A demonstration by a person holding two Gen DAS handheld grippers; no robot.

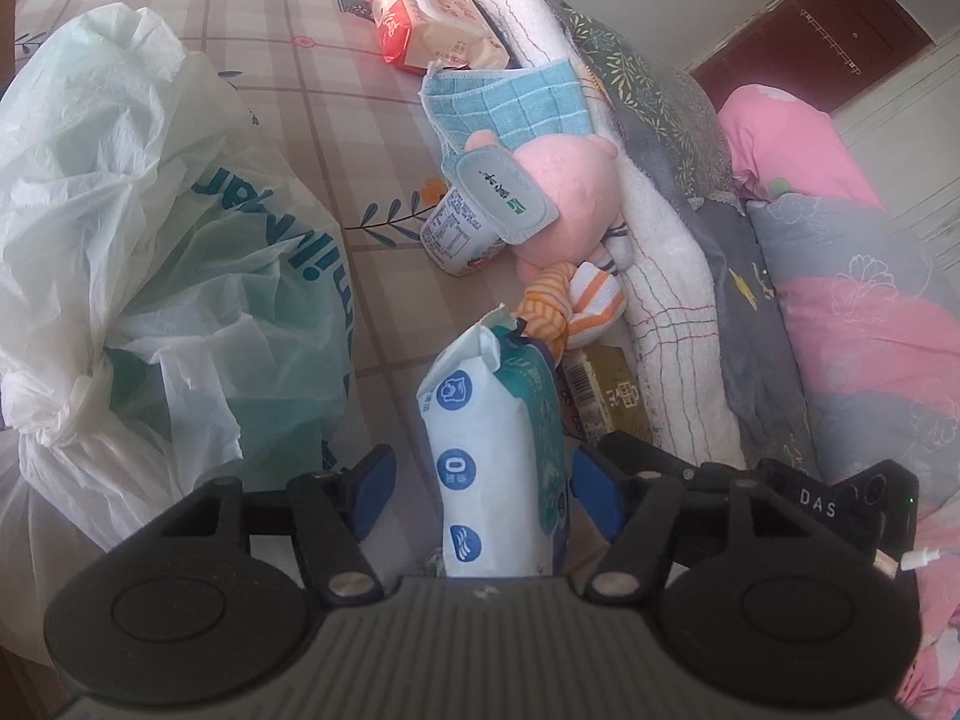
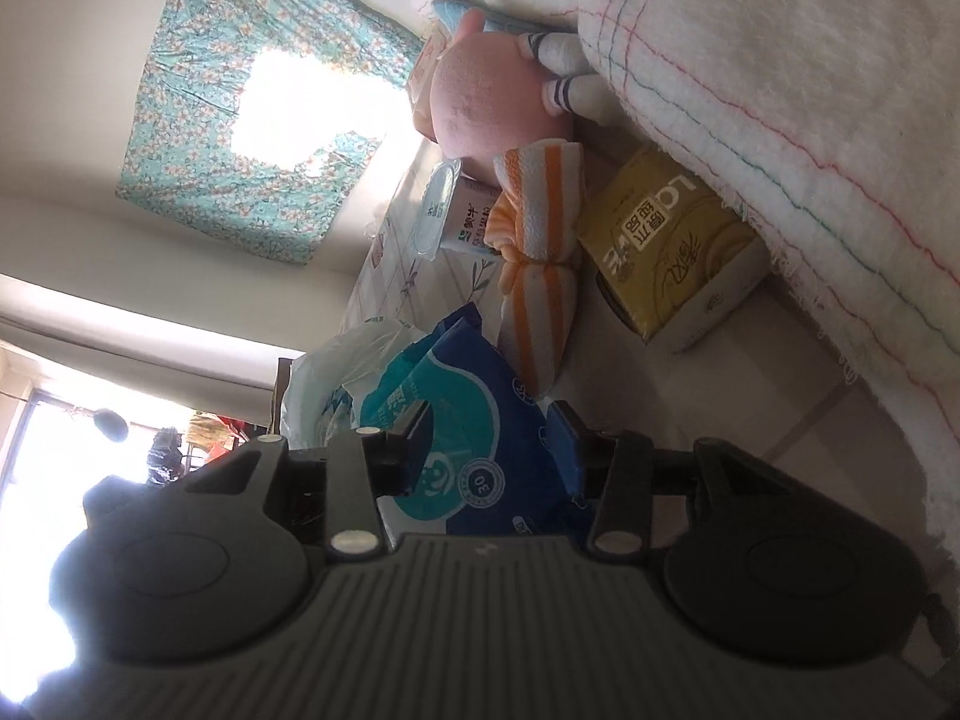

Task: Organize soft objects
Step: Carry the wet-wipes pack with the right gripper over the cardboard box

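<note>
A blue and white wet-wipes pack [image 1: 492, 450] stands on end on the checked bedsheet [image 1: 336, 90], between the jaws of my left gripper [image 1: 483, 492]. The left pad stands clear of it, so this gripper is open. My right gripper [image 2: 489, 450] straddles the same pack [image 2: 468, 420], its jaws apart and the pads close to its sides. Beyond lie an orange-striped cloth [image 1: 570, 300] [image 2: 534, 276], a pink plush toy [image 1: 564, 180] [image 2: 480, 102] and a blue checked cloth [image 1: 504, 102].
A large white plastic bag [image 1: 150, 240] gapes open on the left. A yogurt cup [image 1: 480, 216], a yellow carton [image 2: 666, 252] and red-and-white packets [image 1: 432, 6] lie among the soft things. A rolled white towel [image 1: 660, 300] and bedding border the right.
</note>
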